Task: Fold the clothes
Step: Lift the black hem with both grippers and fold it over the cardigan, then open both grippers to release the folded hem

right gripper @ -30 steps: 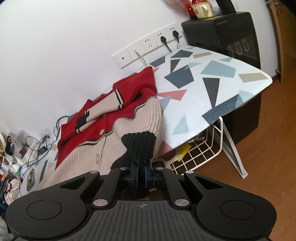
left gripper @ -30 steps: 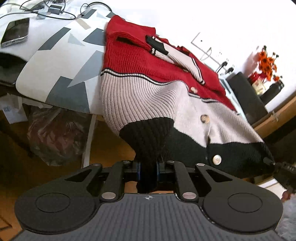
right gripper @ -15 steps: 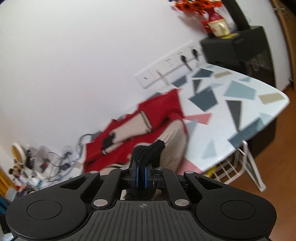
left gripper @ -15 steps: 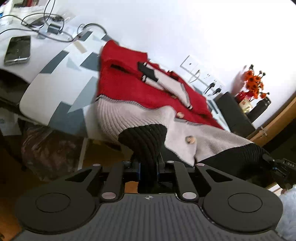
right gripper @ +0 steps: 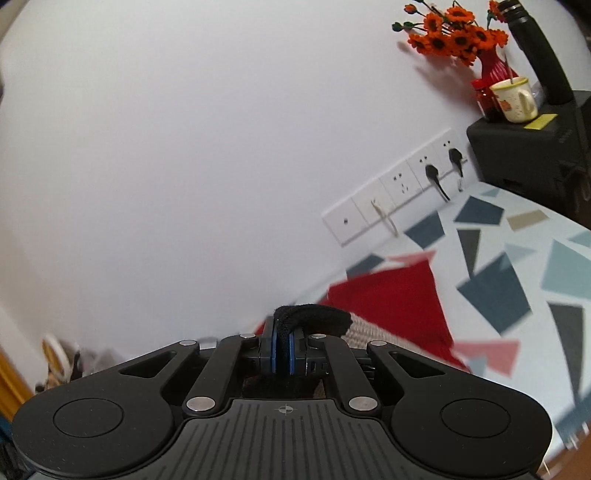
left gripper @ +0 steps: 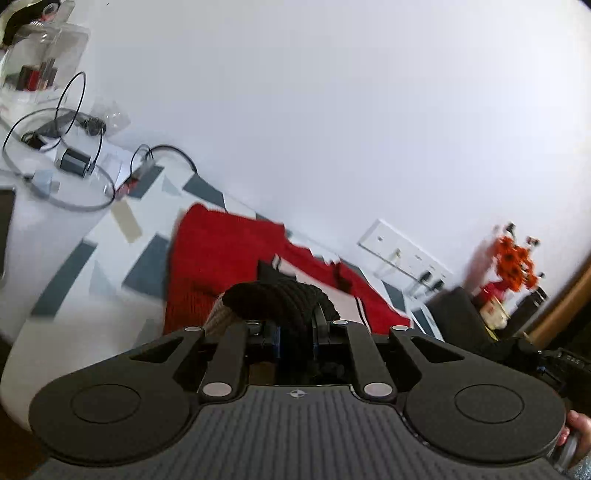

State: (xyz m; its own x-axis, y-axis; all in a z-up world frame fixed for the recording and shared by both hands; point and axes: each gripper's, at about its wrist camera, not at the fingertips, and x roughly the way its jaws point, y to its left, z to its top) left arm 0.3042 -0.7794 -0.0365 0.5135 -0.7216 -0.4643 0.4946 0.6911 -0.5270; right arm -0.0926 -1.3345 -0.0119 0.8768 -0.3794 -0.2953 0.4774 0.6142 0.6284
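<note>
A red, beige and black knit cardigan [left gripper: 221,254] lies on the patterned ironing board [left gripper: 66,273]. My left gripper [left gripper: 295,328] is shut on the cardigan's black ribbed hem [left gripper: 280,295], lifted above the board. My right gripper [right gripper: 282,350] is shut on the other corner of the black hem [right gripper: 317,317]. The red upper part of the cardigan [right gripper: 391,306] lies on the board [right gripper: 517,280] beyond it. Most of the lower cardigan is hidden behind the grippers.
Cables and chargers [left gripper: 66,155] lie on the white surface at the left end. A wall socket strip [right gripper: 399,188] runs behind the board. A black appliance [right gripper: 532,147] carries a mug [right gripper: 515,99] and orange flowers [right gripper: 454,33] at the right end.
Both grippers have lifted the black hem up from below the board's edge and carried it toward the wall, over the red upper part. The views now tilt upward.
</note>
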